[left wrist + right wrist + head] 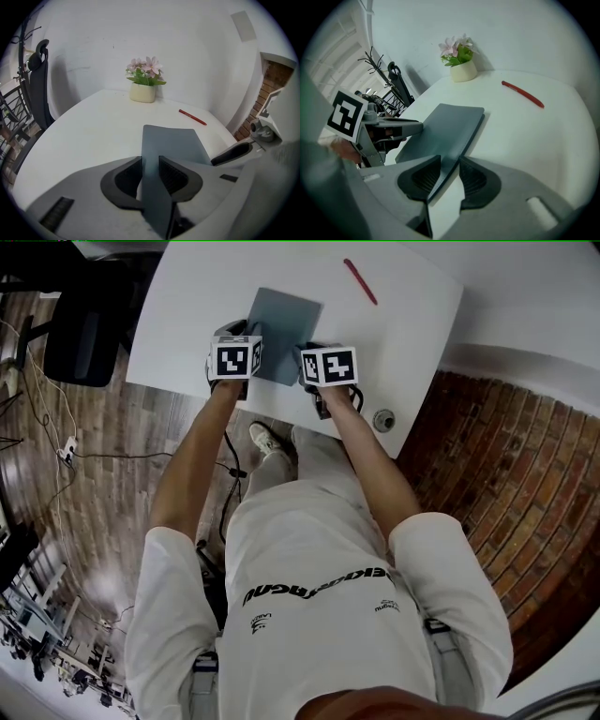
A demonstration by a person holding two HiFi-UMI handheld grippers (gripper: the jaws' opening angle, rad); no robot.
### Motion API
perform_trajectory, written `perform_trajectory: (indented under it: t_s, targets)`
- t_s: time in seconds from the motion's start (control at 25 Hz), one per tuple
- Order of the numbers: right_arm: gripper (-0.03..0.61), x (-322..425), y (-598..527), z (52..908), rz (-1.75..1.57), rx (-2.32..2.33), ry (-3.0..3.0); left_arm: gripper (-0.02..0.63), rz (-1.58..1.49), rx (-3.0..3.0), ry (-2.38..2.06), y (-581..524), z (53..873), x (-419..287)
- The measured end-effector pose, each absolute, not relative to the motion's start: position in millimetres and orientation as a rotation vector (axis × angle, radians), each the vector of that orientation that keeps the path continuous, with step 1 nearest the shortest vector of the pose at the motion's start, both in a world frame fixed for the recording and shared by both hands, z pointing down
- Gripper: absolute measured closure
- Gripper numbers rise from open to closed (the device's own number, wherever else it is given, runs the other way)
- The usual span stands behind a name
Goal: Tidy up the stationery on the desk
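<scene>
The left gripper point(150, 160) has its jaws closed on the near edge of the grey notebook point(171, 140); the cover fills the gap between the two pads. The right gripper point(450, 161) sits just beside it at the same near edge, further right. Its jaws stand apart with the notebook's corner passing between them at a slant: the cover lies against the left-side pad, and a strip of white surface shows between the cover and the other pad, so no firm grip is seen. The marker cube point(346, 116) of the left gripper shows to the left in the right gripper view. From both sets of jaws the notebook extends straight ahead and lies closed on the white desk point(93, 126). Beyond its far edge and off to the right, well apart from either gripper, a red pen point(192, 117) lies flat on the desk. Further ahead, at the desk's far side against the white wall, stands a cream pot of pink flowers point(143, 91). Left of the left gripper, off the desk, is a black office chair point(40, 89).
</scene>
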State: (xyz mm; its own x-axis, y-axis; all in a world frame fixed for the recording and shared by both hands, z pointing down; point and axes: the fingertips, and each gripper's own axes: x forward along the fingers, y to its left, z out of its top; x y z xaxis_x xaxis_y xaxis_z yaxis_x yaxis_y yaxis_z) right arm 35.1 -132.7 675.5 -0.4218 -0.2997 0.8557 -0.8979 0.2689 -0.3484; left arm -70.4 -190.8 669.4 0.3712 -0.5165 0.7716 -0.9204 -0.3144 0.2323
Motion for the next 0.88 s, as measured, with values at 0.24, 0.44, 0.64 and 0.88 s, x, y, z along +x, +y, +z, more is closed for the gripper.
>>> perform_trajectory:
  t_s: [0.24,0.44,0.64,0.88]
  targets:
    - [0.454,53.5,-141.9,654.6,1.050,1.125,-1.926,0.506,0.738,1.976,-1.301,-188.8,649.6,-74.6]
    - [0.445,79.7,-166.3,626.4,0.899,1.153,-2.004,0.528,0.651,1.993,-1.330,-185.8,620.7,-74.2]
    - [0.443,122.1,-196.3,603.8,0.720,1.206,-2.032,0.611,0.590,2.032,-1.396,-177.1,585.2,-68.5]
    - [0.436,166.2,-234.8,599.7,0.563,1.264,-2.040,0.615,0.507,2.080,-1.441,-164.5,536.6,-56.6]
